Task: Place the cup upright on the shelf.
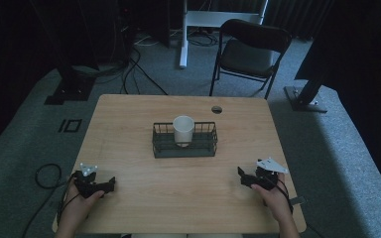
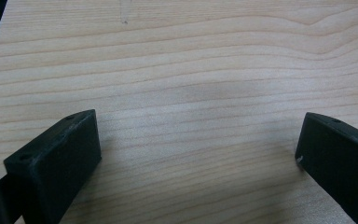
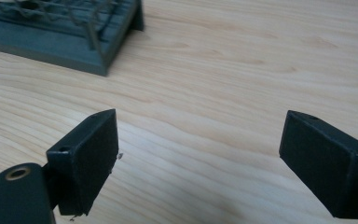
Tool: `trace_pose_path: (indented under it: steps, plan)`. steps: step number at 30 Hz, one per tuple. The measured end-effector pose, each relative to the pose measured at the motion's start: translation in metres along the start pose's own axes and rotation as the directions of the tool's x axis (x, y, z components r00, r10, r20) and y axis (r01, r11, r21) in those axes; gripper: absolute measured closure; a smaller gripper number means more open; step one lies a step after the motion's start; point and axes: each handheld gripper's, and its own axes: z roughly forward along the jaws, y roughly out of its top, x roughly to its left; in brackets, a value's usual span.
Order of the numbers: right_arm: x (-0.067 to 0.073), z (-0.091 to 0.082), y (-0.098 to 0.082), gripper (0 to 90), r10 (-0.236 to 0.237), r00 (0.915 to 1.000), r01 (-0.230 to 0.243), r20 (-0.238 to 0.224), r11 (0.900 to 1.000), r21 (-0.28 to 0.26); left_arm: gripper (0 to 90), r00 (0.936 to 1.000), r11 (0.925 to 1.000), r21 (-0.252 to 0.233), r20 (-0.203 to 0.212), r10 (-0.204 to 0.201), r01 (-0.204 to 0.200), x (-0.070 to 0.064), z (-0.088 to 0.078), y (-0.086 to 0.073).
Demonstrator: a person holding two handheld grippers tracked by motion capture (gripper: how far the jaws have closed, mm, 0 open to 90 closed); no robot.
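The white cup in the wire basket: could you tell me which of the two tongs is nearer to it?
The right tongs, slightly. They rest at the table's near right, diagonally from the white cup in the wire basket; the left tongs lie at the near left, a little farther off.

Beyond your counter (image 1: 129,198), a dark folding chair (image 1: 248,54) stands on the grey carpet (image 1: 25,139), angled toward the far right corner. Left of the chair you see a white stand leg (image 1: 183,34) rising from the floor, with a white crossbar joining it higher up. Black cables (image 1: 139,74) trail across the carpet from the far left toward the counter's back edge, and another cable loop (image 1: 47,176) lies on the floor at your near left. A dark post on a flat base (image 1: 67,91) stands at the far left, and a matching base (image 1: 305,99) sits at the far right. A round grommet hole (image 1: 217,109) marks the counter near its back edge.
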Motion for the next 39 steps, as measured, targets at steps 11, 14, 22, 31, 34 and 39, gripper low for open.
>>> trace_pose_path:
  steps: [11,14,22,31,34,39]
  plan:
    - [-0.024,-0.013,-0.016,11.4,0.028,0.9982,-0.031,0.053,0.998,0.056,0.4,1.0,1.0,-0.001,0.001,0.0,0.0,0.0,0.0,0.0]
    - [-0.027,-0.014,-0.018,11.4,0.03,0.9978,-0.034,0.059,0.997,0.065,0.3,1.0,1.0,-0.001,0.001,0.0,0.0,0.0,0.0,0.0]
    - [-0.032,-0.01,-0.028,11.4,0.027,0.9964,-0.038,0.081,0.99,0.137,0.3,1.0,1.0,-0.001,0.001,-0.001,0.001,0.0,0.0,0.0]
    - [-0.034,-0.006,-0.031,11.4,0.052,0.9964,-0.065,0.068,0.977,0.205,0.3,1.0,1.0,-0.002,0.001,-0.001,0.001,0.0,0.0,0.0]
    - [-0.034,-0.006,-0.031,11.4,0.054,0.9961,-0.067,0.07,0.977,0.205,0.3,1.0,1.0,0.0,0.0,0.0,0.0,0.0,0.0,0.0]
    - [-0.034,-0.006,-0.031,11.4,0.053,0.9962,-0.066,0.07,0.976,0.205,0.3,1.0,1.0,0.0,0.0,-0.001,0.001,0.0,0.0,0.0]
